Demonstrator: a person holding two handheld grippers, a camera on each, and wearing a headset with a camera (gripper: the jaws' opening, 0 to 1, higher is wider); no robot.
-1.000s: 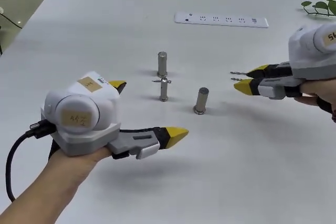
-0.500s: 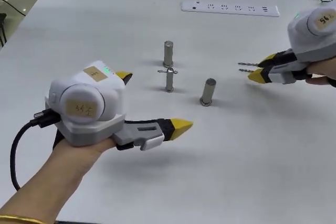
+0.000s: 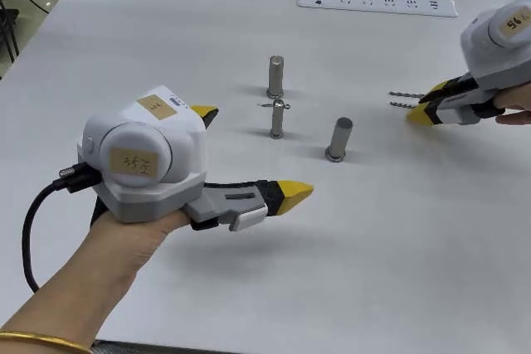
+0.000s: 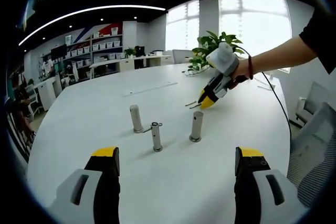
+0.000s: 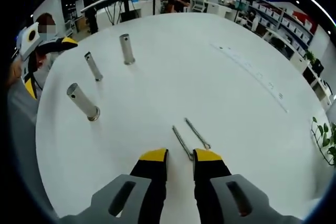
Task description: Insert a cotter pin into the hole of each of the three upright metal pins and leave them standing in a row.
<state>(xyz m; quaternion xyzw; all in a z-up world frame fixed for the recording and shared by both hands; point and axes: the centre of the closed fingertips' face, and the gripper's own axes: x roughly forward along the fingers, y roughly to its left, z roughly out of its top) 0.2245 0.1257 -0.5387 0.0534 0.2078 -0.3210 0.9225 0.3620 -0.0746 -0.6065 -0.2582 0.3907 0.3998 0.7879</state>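
left gripper (image 4: 177, 156) jaws wide open, empty. right gripper (image 3: 421, 110) clamps two thin steel cotter pins (image 3: 405, 99), at 3 o'clock of three grey upright metal pins (image 3: 277, 126). the middle one carries a fitted cotter pin (image 3: 275, 105).

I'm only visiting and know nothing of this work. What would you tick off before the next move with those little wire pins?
1. Right hand-held gripper has cotter pins: ok, two stick out of its shut jaws.
2. Middle metal pin done: ok, a fitted cotter pin crosses its top.
3. Far metal pin and near metal pin upright: ok, both unfilled.
4. Their holes face the incoming gripper: cannot tell.
5. Left hand-held gripper free to steady a pin: ok, open, holding nothing.
6. One cotter pin presented alone: not ok, two are held together.
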